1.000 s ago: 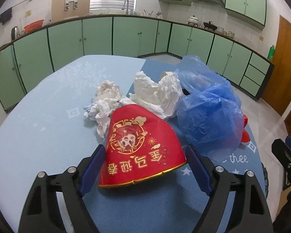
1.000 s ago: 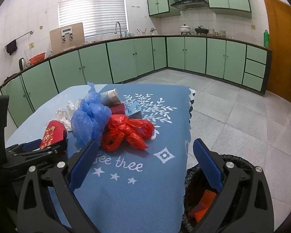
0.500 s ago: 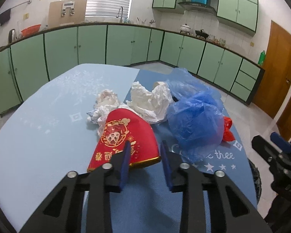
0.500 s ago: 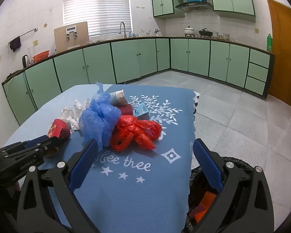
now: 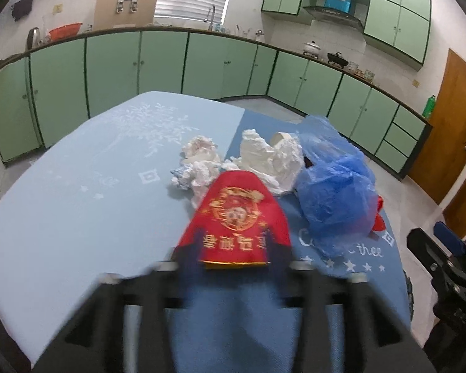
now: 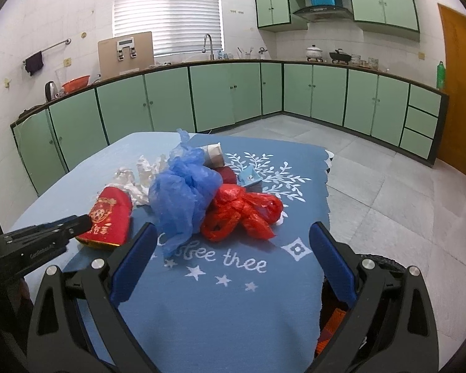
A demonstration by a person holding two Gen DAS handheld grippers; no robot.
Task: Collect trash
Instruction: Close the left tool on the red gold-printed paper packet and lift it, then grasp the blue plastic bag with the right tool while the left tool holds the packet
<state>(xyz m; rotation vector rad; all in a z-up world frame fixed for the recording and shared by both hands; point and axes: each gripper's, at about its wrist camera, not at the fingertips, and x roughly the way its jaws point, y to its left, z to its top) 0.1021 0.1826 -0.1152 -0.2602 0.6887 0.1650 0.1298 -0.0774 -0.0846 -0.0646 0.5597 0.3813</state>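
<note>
1. Left wrist view: our left gripper (image 5: 236,259) is blurred at the near end of the red paper cup (image 5: 237,220). Its jaws are opening with the cup's rim between them, and we cannot tell whether the pads touch it.
2. The cup lies on its side on the blue tablecloth (image 5: 77,192). Crumpled white tissues (image 5: 265,158) sit just behind it and a blue plastic bag (image 5: 335,192) lies beside it.
3. In the right wrist view, our right gripper (image 6: 233,255) has its jaws spread wide, nothing between them.
4. There a red plastic bag (image 6: 242,214) touches the blue one, with a paper cup (image 6: 213,154) lying behind.
5. A dark bin (image 6: 385,264) stands at the table's edge.
</note>
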